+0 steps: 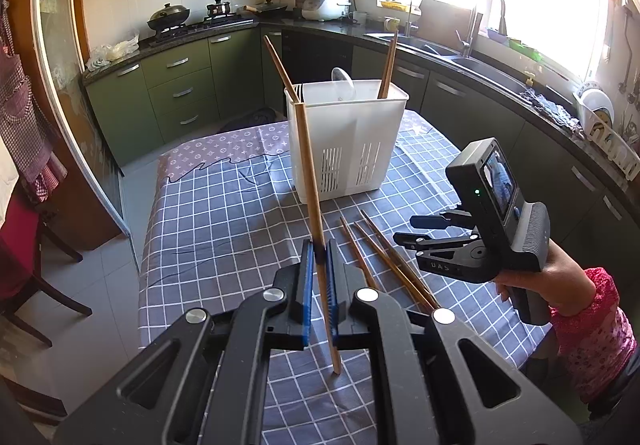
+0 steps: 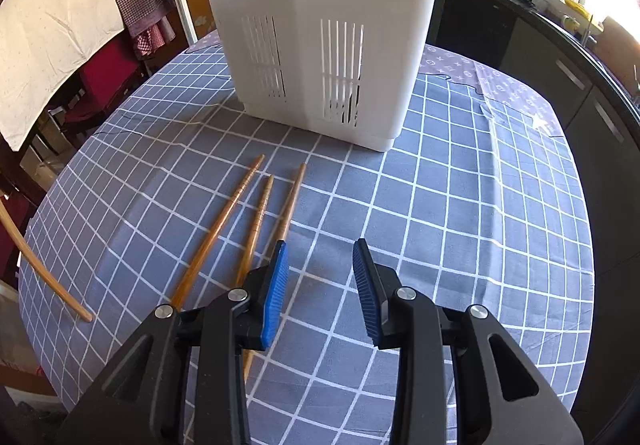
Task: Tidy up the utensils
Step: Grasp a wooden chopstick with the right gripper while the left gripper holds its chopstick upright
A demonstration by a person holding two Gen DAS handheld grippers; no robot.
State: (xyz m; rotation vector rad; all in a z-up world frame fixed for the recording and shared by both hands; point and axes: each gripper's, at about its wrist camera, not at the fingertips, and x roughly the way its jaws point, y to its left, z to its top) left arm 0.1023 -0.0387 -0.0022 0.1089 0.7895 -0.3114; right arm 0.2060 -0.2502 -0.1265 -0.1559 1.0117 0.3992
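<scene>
We hold one chopstick (image 1: 310,181) clenched in the jaws of the left gripper (image 1: 320,285), gripped near its lower third, with its tip just over the desk (image 1: 208,205) and its upper end rising in front of the left corner of the white utensil holder (image 1: 344,137). The right gripper (image 2: 322,285) stands with its jaws released and nothing between them, poised over the cloth in front of the holder.

To do this step well, we judge that the chopstick should be lifted until its lower tip clears the holder's rim, then brought over a compartment and lowered upright before release. Since the grip sits low on the stick, the long free end may swing; we advise a slow, steady carry.

The left wrist view shows the holder's open top: one chopstick leans out at its left corner, another stands at its right side, and a pale spoon (image 1: 343,83) stands between them. The right wrist view does not show the top, but it shows three loose chopsticks (image 2: 256,221) lying on the desk in front of the holder, just left of the right gripper's jaws, and the holder's slotted wall close up.
</scene>
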